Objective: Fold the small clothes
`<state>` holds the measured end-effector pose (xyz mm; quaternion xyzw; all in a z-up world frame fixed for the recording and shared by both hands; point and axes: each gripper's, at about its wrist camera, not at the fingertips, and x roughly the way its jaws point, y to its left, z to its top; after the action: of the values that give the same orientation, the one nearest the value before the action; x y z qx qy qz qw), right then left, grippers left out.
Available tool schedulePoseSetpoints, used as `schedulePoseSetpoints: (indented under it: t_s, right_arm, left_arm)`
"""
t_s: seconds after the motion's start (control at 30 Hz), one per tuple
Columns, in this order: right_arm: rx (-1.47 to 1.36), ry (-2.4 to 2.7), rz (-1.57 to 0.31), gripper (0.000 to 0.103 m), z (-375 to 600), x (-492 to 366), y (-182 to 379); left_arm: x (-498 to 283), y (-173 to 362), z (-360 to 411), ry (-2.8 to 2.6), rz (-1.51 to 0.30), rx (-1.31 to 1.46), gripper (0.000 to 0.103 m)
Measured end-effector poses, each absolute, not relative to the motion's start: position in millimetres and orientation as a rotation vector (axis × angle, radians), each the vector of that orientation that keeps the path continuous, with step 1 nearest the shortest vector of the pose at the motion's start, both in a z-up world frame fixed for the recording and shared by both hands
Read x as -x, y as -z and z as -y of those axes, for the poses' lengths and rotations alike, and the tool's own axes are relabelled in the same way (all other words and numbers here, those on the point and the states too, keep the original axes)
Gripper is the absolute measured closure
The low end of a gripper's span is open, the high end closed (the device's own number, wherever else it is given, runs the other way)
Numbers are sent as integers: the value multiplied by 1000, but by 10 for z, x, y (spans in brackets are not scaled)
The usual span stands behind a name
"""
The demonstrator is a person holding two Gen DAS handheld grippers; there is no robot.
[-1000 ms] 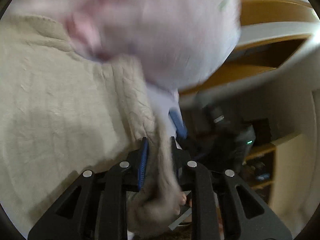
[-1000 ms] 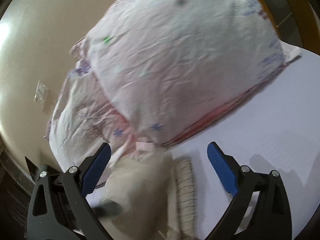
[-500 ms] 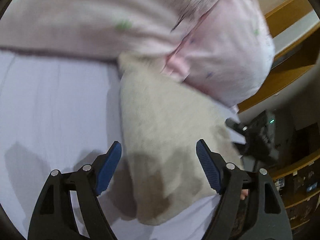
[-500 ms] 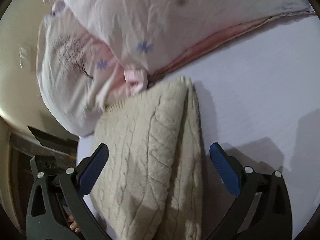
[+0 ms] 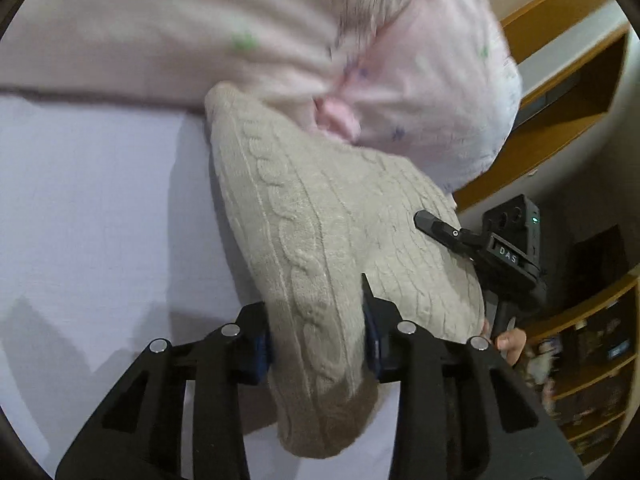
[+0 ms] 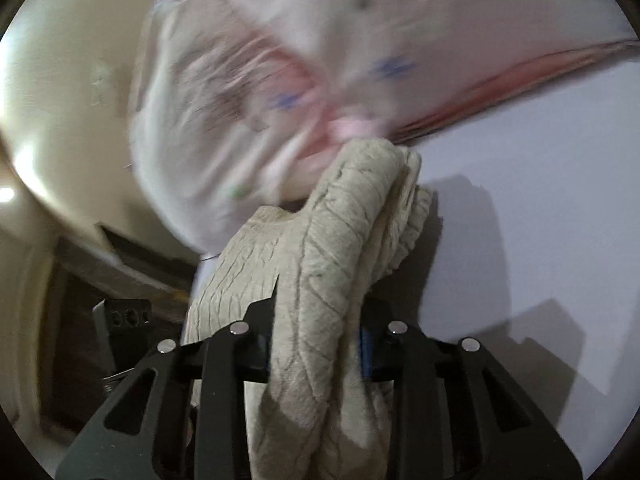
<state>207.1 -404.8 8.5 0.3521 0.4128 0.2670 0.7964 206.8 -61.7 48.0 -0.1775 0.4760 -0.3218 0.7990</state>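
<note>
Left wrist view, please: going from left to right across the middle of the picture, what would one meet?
Pale lilac bed sheet → folded beige cable-knit sweater → the other black claw resting on the sweater's right side → brown wooden shelves.

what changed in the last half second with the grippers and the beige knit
Both took hold: the left gripper and right gripper, open half a second ago, are now shut on the beige knit, bunching it. The pink pillow and white sheet stayed put.
</note>
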Motion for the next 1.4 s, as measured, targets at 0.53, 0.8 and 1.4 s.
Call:
schedulePoseSetpoints:
  t_s: [0.53, 0.8, 1.4]
  right_arm:
    - [-152, -230, -889, 29, 3049, -2071, -89]
    - [-117, -217, -665, 2, 3100, -1126, -646]
    - [3, -49, -960, 2, 2308, -795, 99]
  left_arm:
    - [-1676, -597, 694, 455, -844, 14, 21]
    - [-1168, -701, 295, 356, -791, -11, 1]
    - [-1022, -101, 322, 236, -955, -142, 1]
